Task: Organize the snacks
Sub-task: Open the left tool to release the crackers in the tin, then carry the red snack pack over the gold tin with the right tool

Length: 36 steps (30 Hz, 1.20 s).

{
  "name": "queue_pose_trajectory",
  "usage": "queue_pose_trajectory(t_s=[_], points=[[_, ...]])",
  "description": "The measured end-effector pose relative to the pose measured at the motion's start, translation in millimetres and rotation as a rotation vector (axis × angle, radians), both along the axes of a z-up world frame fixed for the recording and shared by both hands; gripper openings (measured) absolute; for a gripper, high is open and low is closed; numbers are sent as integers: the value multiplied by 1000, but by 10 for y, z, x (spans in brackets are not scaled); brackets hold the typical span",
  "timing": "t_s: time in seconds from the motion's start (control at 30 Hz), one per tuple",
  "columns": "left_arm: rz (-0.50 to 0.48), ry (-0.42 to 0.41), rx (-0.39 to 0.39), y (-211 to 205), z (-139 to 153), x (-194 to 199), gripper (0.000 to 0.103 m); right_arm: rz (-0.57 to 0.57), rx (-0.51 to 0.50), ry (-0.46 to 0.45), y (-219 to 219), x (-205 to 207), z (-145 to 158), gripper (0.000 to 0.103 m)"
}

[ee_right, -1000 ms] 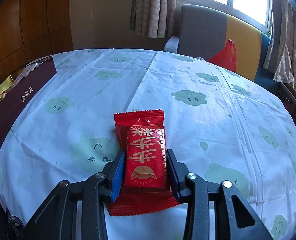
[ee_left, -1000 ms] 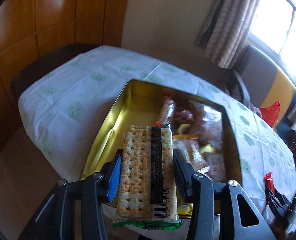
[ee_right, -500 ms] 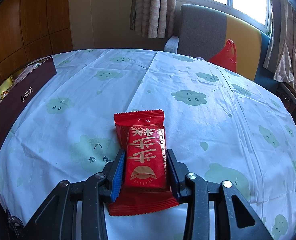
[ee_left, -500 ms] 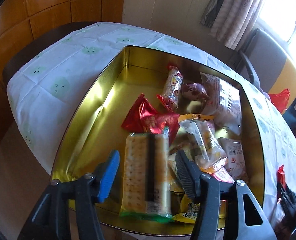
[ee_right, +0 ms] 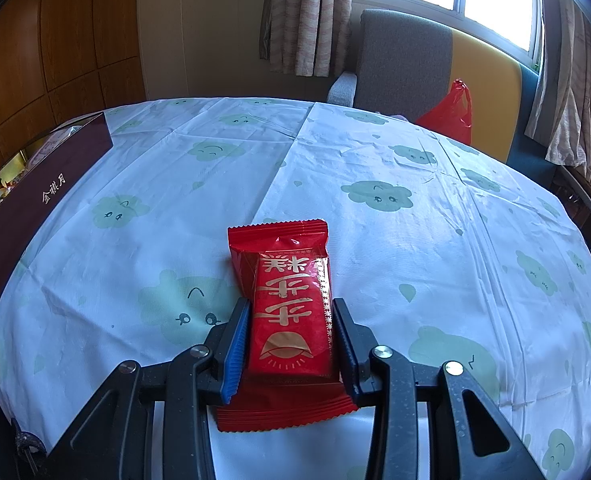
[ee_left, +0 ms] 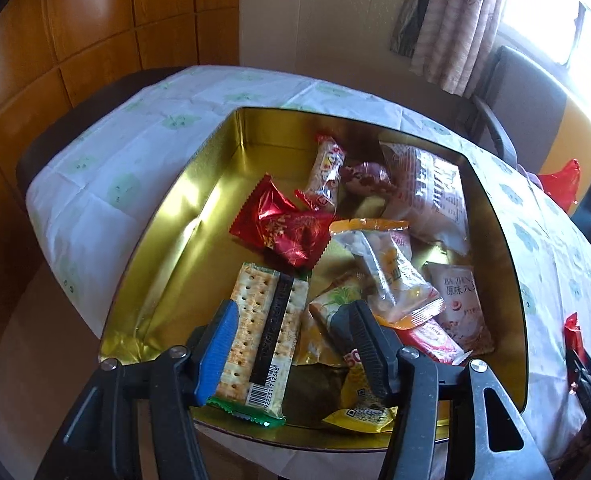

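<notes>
Snacks filled the gold tin (ee_left: pixel 163 264) under my left claw (ee_left: pixel 291 344): I counted roughly ten packets, some overlapping too much to be sure. One cracker pack (ee_left: pixel 263 336) lay between the parted fingers, against the blue pad, clear of the black one. My right claw (ee_right: pixel 291 334) was clamped on one red packet (ee_right: pixel 291 320) above the counter (ee_right: pixel 435 208). One maroon box (ee_right: pixel 35 204) sat far to its left.
</notes>
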<state>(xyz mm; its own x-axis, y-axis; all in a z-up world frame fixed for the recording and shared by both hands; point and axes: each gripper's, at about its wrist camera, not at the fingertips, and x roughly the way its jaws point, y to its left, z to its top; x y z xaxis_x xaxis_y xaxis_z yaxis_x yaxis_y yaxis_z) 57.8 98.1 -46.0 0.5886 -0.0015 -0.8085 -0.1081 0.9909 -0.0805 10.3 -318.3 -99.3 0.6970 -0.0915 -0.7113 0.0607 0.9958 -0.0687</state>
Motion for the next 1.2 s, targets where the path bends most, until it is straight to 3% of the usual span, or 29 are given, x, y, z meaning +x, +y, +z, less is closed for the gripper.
queue_pose_trajectory(t_s=[0.53,0.83,1.2], points=[[-52,-135,112,-311,268,-258,58,-18,-10,0,31,8,-10,40],[-100,-150,105,-438,296,-308,58,-27,-18,9,49,18,-16,40],[-91,-185,105,-428,305,-372,57,-37,-45,25,87,28,-25,40]])
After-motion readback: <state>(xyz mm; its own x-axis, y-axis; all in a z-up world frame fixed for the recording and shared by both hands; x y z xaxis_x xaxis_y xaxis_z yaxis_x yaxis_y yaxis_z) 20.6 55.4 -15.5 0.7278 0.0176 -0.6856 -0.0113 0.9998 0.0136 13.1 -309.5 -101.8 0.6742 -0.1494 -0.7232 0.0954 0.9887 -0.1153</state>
